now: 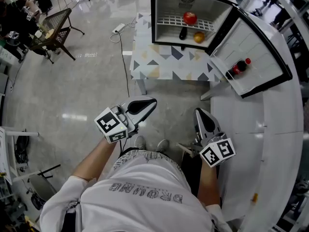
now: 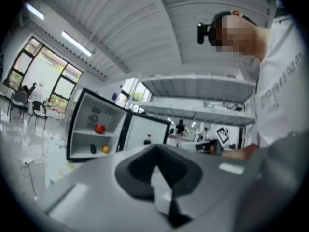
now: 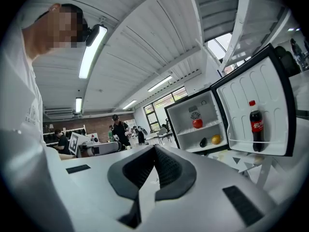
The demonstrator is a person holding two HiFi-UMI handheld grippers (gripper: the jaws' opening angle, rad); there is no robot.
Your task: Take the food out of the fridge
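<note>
Food (image 1: 189, 18) noted in the open fridge (image 1: 169, 6), upper centre of the head view, well apart from both tools.

Left gripper (image 1: 150, 103), lower centre-left: jaws together, nothing between them. Right gripper (image 1: 202, 114), lower centre-right: jaws together, likewise empty. Both point level toward the fridge, which stands on a table (image 1: 164, 62).

Count:
- One red fruit (image 3: 197, 123) on the upper rack.
- One dark piece (image 1: 183, 33) and one orange fruit (image 1: 199, 37) on the shelf below.
- One bottle (image 1: 238, 67) in the door (image 1: 256, 42), right.

Assessment: the three pieces look small, light and rounded, likely smooth and apt to roll or slip. Grip each across its widest part, gently, since the red one may bruise. The bottle is probably heavier and rigid; take it by the body.
</note>
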